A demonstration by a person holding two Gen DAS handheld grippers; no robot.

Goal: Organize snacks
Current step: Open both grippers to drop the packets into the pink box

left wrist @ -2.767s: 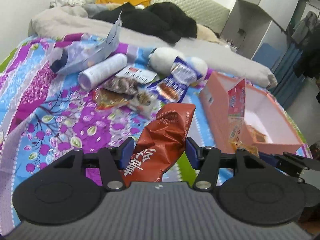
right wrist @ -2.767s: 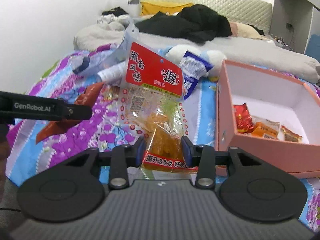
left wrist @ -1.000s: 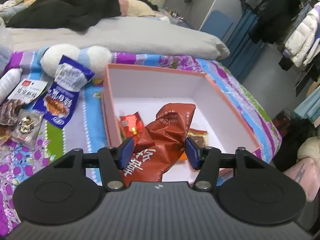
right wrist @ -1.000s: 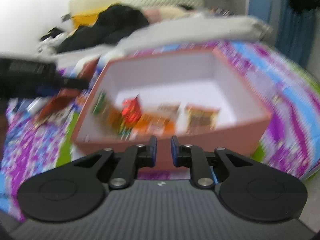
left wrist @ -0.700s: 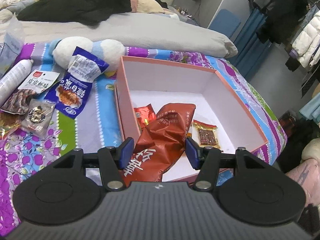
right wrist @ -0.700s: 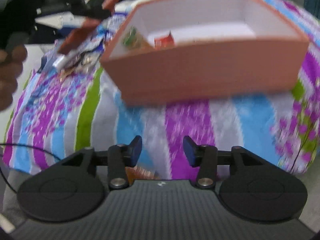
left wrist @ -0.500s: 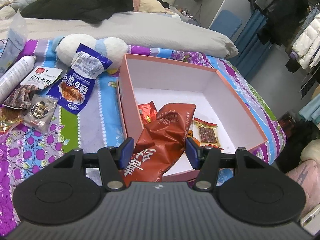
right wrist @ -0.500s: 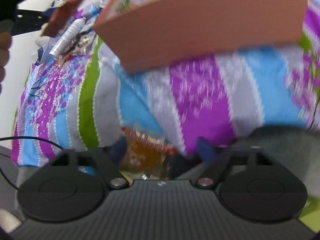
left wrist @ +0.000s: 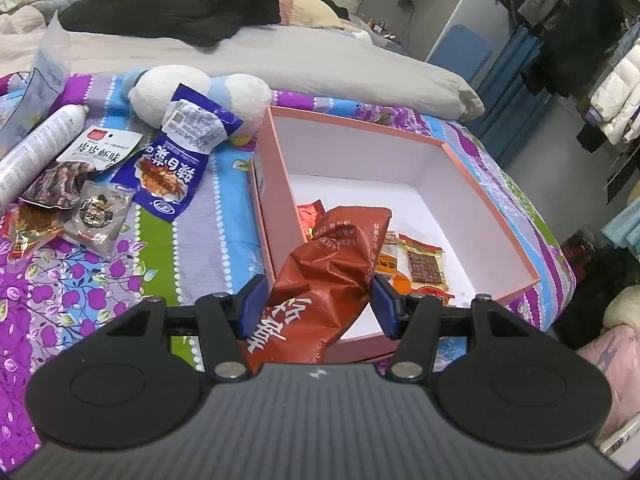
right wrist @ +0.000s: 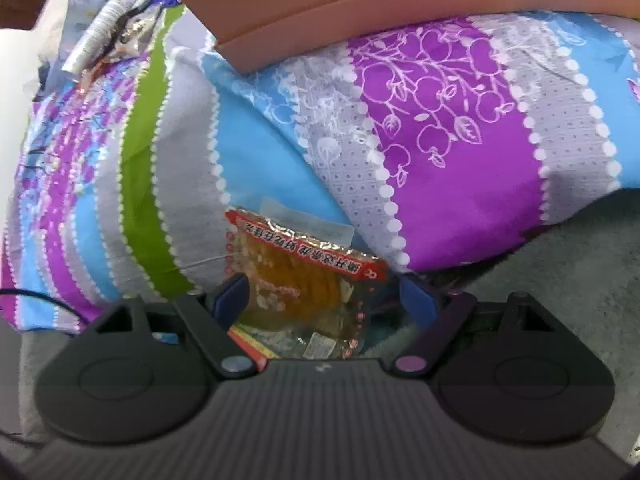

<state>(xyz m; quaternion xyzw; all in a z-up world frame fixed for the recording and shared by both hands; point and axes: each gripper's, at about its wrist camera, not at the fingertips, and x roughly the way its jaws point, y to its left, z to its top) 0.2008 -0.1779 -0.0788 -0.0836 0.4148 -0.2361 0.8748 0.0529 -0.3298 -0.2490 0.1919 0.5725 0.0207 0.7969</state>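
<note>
While the left gripper (left wrist: 316, 304) pinches a crumpled red-brown snack bag (left wrist: 324, 276) over the near corner of the pink box (left wrist: 276, 184), the right gripper (right wrist: 326, 298) stands spread.

Only the left wrist view shows the box's white inside with small packets (left wrist: 424, 264) on its floor, and a blue packet (left wrist: 176, 172) on the bedspread (left wrist: 120, 276) beside it. Only the right wrist view shows a clear orange snack packet (right wrist: 304, 280) lying between the spread fingers at the bedspread's edge, the pads apart from it.

bedspread (left wrist: 168, 264): floral | plush toy (left wrist: 168, 88): white-blue | clothes (left wrist: 172, 8): black
</note>
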